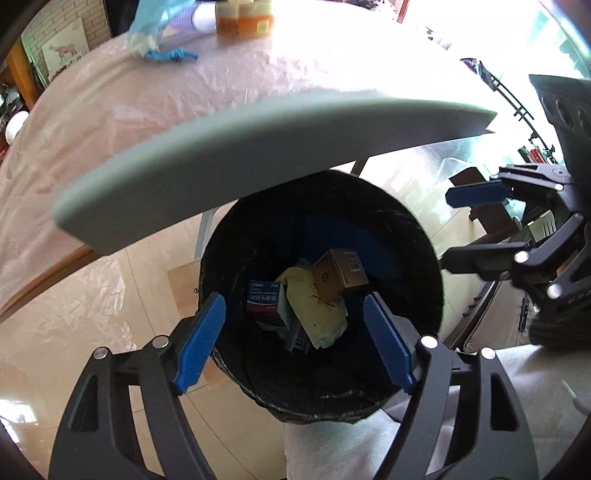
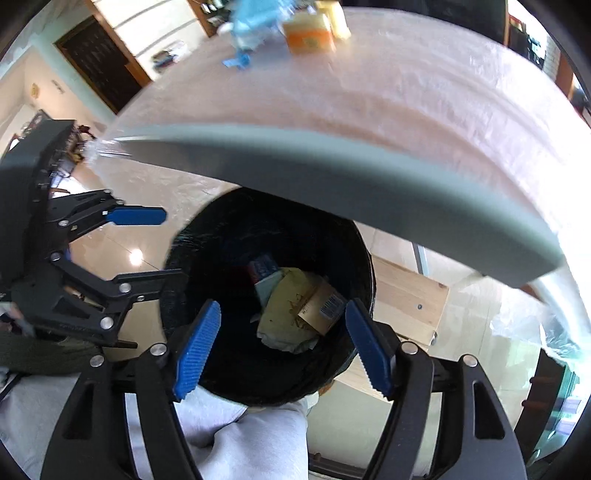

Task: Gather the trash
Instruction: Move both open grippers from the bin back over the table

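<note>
A: Your left gripper (image 1: 295, 339) hangs over the mouth of the black bin (image 1: 413, 236), blue pads spread apart with nothing between them. Your right gripper (image 2: 282, 345) is the same: jaws apart, empty, above the same opening.

B: And the trash?

A: It is all down in the bin. A brown cardboard box (image 1: 341, 273) with a barcode leans on a crumpled yellow wrapper (image 1: 317, 310), and a small red and blue carton (image 1: 263, 298) lies beside them, toward the bin's wall. The print on the carton is too small to read.

B: What surrounds you?

A: The bin stands on a glossy tiled floor (image 1: 147, 266), half under the near edge of the table (image 1: 236, 162), whose thick grey rim cuts off the bin's far side. A crinkled pink plastic sheet (image 1: 177, 92) covers the tabletop. At the far edge sit an orange container (image 2: 310, 37) and some pale blue stuff (image 2: 251, 22), both blurred. Your grey trouser leg (image 2: 251, 439) shows under the bin's near rim. The window side is washed out by glare.
</note>
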Tool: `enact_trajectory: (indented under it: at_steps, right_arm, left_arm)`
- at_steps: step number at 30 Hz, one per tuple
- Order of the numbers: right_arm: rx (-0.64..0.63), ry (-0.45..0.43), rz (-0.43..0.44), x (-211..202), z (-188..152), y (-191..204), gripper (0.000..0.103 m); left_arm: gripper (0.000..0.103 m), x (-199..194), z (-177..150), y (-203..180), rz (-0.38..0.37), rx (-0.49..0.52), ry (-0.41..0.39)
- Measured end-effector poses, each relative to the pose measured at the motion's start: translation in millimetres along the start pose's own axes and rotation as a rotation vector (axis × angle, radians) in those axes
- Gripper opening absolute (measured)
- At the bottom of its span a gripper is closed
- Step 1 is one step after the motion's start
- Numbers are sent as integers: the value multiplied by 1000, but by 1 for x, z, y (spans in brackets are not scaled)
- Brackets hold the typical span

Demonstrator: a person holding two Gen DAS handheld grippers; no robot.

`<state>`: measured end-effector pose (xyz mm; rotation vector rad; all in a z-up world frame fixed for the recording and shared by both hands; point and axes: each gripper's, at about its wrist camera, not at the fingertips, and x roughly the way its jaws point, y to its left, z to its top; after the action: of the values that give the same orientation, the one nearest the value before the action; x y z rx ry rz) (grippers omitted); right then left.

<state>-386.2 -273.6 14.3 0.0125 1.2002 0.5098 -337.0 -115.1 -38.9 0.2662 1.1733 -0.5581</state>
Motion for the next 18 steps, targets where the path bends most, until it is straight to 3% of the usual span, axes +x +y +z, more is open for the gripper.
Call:
enact_trajectory:
  at_steps: [2, 4, 6, 8, 10, 13, 15, 18]
  right_arm:
    - [-37, -36, -3, -21, 0, 6, 73]
    - [-78, -104, -15, -46, 0, 13, 85]
    - [-116, -196, -68, -68, 8, 23, 99]
    - [-145, -314, -139, -88, 19, 29, 99]
    - [-141, -375, -177, -93, 35, 31, 99]
    - [-97, -401, -171, -86, 59, 25, 99]
    - [-72, -403, -151, -77, 75, 20, 99]
    - [-50, -392, -124, -58, 101, 16, 99]
  left_arm:
    - [78, -15, -2, -3, -11, 8, -23]
    - [80, -39, -1, -5, -37, 19, -67]
    - [91, -61, 5, -4, -49, 21, -120]
    - [97, -89, 18, 0, -37, 11, -214]
    - [100, -105, 35, 9, 2, -16, -287]
    - [101, -112, 66, 32, 89, -72, -351]
    - [101, -109, 85, 47, 103, -96, -373]
    - [101, -96, 119, 63, 154, -67, -377]
